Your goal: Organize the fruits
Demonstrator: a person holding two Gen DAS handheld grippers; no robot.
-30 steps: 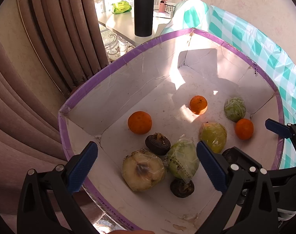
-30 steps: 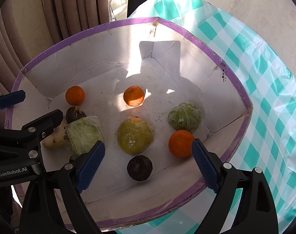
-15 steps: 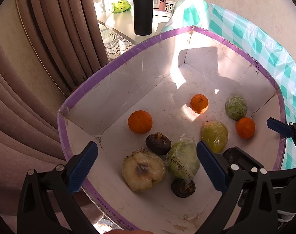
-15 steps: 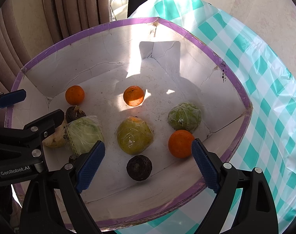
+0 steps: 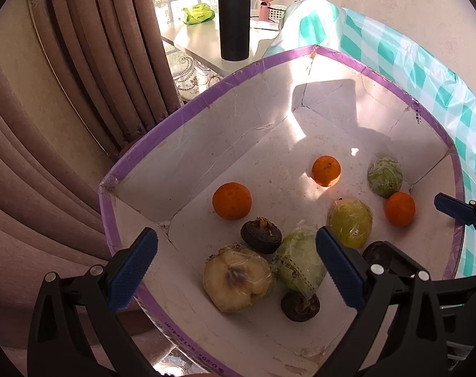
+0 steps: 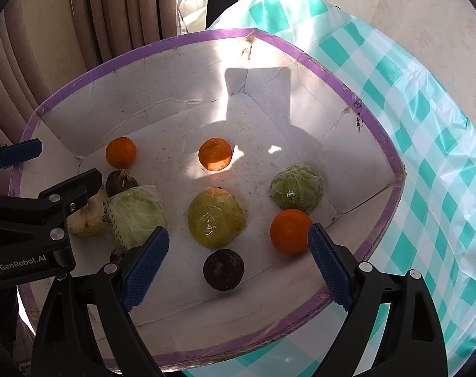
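A white cardboard box with a purple rim (image 5: 181, 116) (image 6: 392, 157) holds several fruits. Three oranges (image 5: 231, 201) (image 5: 326, 170) (image 5: 400, 209) lie in it, with plastic-wrapped green fruits (image 5: 300, 262) (image 5: 385, 176), a wrapped yellow-green fruit (image 6: 216, 217), a pale wrapped fruit (image 5: 236, 278) and dark round fruits (image 5: 261, 235) (image 6: 223, 269). My left gripper (image 5: 235, 270) is open above the pale fruit and the wrapped green one. My right gripper (image 6: 238, 265) is open above the dark fruit near the box's front wall. Neither touches anything.
The box stands on a green-and-white checked cloth (image 6: 426, 125). Brown curtains (image 5: 65, 110) hang to the left. Behind the box a small table carries a black flask (image 5: 233, 15), a green packet (image 5: 198, 14) and a pink fan (image 5: 263, 0).
Both grippers stay open and empty. The left wrist view has shifted slightly, so the box contents sit a little to the right; the fruits have not moved.
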